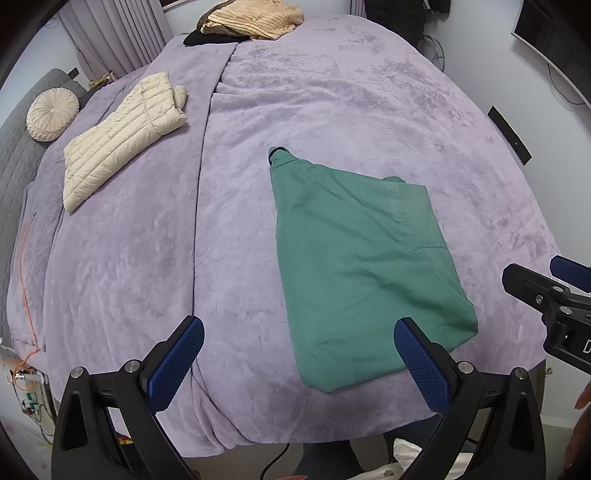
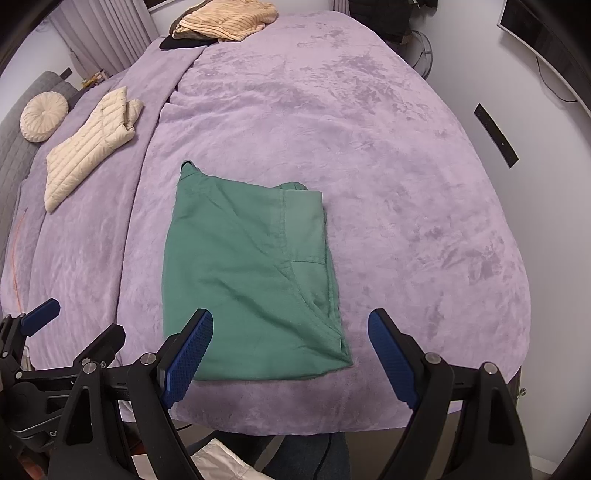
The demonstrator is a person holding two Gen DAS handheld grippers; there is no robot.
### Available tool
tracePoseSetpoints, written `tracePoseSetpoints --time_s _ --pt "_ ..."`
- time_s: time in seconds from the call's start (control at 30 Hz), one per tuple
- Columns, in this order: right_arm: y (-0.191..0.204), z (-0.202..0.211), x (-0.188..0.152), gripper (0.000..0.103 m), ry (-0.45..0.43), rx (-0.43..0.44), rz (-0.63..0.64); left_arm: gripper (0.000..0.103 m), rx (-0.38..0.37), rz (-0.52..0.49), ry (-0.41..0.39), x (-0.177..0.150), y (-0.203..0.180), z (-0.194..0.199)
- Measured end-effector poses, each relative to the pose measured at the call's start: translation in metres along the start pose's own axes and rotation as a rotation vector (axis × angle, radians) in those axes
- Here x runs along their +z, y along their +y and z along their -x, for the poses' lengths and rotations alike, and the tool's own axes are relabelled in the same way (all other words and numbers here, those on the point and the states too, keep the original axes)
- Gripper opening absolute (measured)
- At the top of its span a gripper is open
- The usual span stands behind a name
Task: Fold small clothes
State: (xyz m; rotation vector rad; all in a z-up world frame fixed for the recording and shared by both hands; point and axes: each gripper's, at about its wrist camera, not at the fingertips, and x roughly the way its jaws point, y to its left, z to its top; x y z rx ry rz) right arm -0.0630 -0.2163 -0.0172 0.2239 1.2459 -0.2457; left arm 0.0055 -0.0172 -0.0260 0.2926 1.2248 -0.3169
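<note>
The green garment (image 2: 251, 280) was seen lying folded on the purple blanket (image 2: 406, 221), its long axis running from 12 to 6 o'clock. From the right gripper (image 2: 290, 358) it lay at 12 o'clock, its near edge just ahead; from the left gripper (image 1: 299, 365) at 1 o'clock. Both grippers were spread wide and nothing was pinched. The right was judged nearer.

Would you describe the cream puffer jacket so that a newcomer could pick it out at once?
Start from the bed with the lilac blanket. Near its left side, beside the round pleated cushion, lies the cream puffer jacket, folded. Its quilted ribbing sets it apart from the smooth green garment and from the tan corduroy pile at the far edge.
</note>
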Motion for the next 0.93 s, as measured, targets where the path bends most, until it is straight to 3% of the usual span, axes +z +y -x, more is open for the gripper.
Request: tracePoseSetpoints --time_s 0.93 --pt "0.0 -0.003 0.005 0.088 0.009 -0.002 0.007 0.103 -0.007 0.0 -0.007 0.008 0.012 -0.003"
